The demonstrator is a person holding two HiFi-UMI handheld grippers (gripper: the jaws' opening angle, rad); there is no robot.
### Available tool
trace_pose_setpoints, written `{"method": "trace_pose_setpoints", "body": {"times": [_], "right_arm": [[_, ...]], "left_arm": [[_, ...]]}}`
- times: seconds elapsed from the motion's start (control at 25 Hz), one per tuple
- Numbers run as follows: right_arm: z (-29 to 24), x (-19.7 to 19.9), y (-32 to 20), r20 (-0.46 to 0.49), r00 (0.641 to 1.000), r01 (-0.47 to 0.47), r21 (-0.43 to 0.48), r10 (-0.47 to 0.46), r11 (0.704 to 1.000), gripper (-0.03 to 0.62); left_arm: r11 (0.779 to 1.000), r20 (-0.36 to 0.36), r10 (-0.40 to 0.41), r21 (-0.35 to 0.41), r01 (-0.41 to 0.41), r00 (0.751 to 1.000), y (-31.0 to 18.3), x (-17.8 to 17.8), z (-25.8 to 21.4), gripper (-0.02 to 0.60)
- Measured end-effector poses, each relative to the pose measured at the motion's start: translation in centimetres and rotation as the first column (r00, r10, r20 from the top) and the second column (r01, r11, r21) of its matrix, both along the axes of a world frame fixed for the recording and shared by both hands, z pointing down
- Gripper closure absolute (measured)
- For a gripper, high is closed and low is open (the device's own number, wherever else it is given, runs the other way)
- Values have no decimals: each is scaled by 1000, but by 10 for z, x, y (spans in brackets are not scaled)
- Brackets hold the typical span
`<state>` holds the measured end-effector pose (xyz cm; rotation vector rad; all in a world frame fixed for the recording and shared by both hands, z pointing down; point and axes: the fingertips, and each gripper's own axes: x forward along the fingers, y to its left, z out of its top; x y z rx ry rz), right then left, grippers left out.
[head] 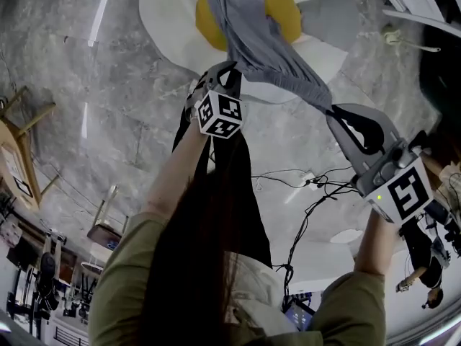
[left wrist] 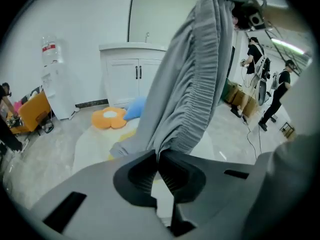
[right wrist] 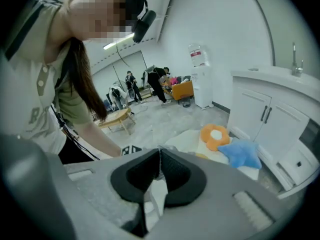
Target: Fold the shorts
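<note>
Shorts (head: 268, 49), grey, held up off the floor (head: 108, 99) by the gathered elastic waistband, strung between the two tongs. Nearest, in the left gripper view: left tongs (left wrist: 159, 158) clamped on the waistband, dark ribbed pads pressed together with cloth bunched at the tips, fabric rising up and away toward the other tool. In the right gripper view: right tongs (right wrist: 159, 154) likewise closed on the shorts, only a thin edge of pale cloth showing between the pads and a strip more below them. From the head view: left tongs (head: 232, 67) near the middle, right tongs (head: 331, 110) lower right, waistband sagging slightly between them, legs of the garment hanging away over a white rug (head: 169, 20) with a yellow round patch (head: 282, 2); hem touching the rug or not, impossible to tell. Black cables (head: 310, 186) loose on the grey marbled floor near the right arm. Farther off, in the left gripper view: an orange flower cushion (left wrist: 107, 118) and a blue cushion (left wrist: 134, 109) at the rug's far edge, then a white cabinet (left wrist: 132, 76) with a tap on top, a water dispenser (left wrist: 52, 81) to its left, people (left wrist: 280, 91) standing well off at the right.
</note>
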<state>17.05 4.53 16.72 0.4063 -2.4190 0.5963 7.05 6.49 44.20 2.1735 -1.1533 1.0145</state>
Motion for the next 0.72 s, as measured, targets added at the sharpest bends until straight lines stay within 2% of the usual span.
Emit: {"method": "trace_pose_setpoints", "body": {"times": [0.16,0.28,0.48,0.6,0.72], "right_arm": [[32,21,-24,-187,982,-14,85,30,996,571],[61,39,-55,-258,963,-48,94,71,994,571],[74,51,-133,-300,938,-140,134,175,981,571],[43,49,-181,-282,929,-177,234,241,956,571],[-9,41,-213,-243,929,-185,350,280,918,571]], "left_arm": [[995,60,78,55,-81,995,-40,-56,-28,568],[981,131,141,113,-156,981,-97,-96,-57,568],[940,239,240,186,-287,941,-209,-126,-115,568],[900,291,264,267,-343,919,-272,-132,-170,568],[863,305,249,360,-353,919,-316,-139,-234,568]]}}
